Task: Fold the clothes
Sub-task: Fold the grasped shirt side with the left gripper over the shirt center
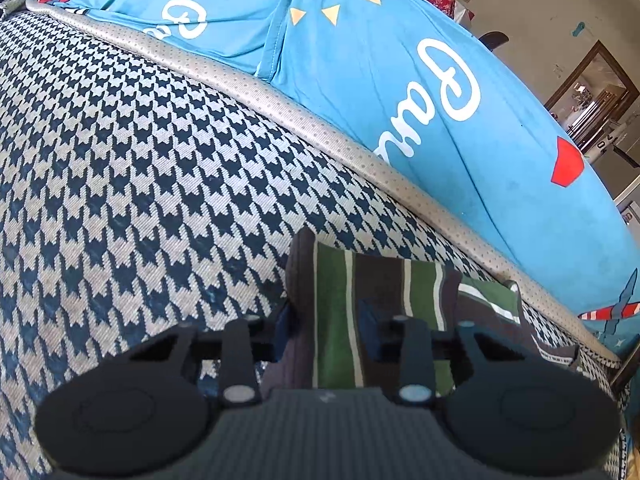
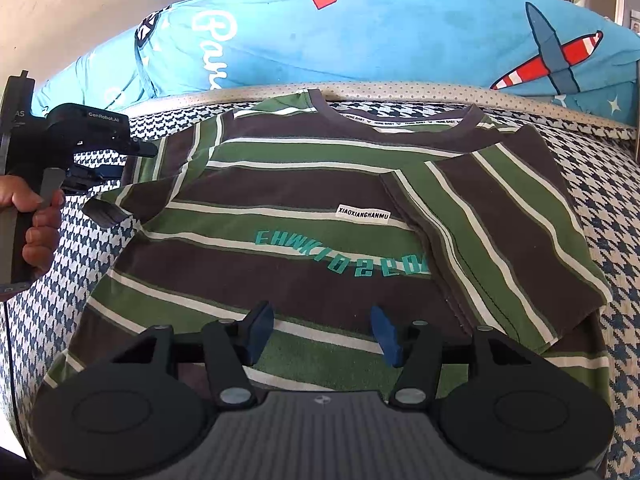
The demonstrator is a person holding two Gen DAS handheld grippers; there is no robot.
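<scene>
Striped T-shirt (image 2: 304, 208), green, dark brown and white, spread face up on a houndstooth mattress cover (image 2: 608, 208); its neckline lies at the far side from the right gripper (image 2: 322, 334), against the cover's dotted grey edging (image 2: 400, 90), and its hem runs under that gripper, so the long axis of the body extends straight away from it. The sleeve (image 2: 500, 216) to the front right of the right gripper is already laid inward across the chest. The opposite sleeve (image 1: 344, 300) points outward, and its tip sits between the blue pads (image 1: 370, 332) of the left gripper (image 1: 326, 334), whose jaws stand narrow and appear closed on the cloth, though actual pad contact is partly hidden. From the right wrist view this left gripper shows to the far left, held in a person's hand (image 2: 36, 224). The right gripper hovers low over the hem with jaws half apart and nothing between them; a green stripe shows in the gap. Judged from this layout, the coming move belongs to the left hand: the sleeve would be carried across the shirt's long axis, toward the turquoise lettering (image 2: 340, 256). Beyond the edging lies a blue printed quilt (image 2: 400, 28).
</scene>
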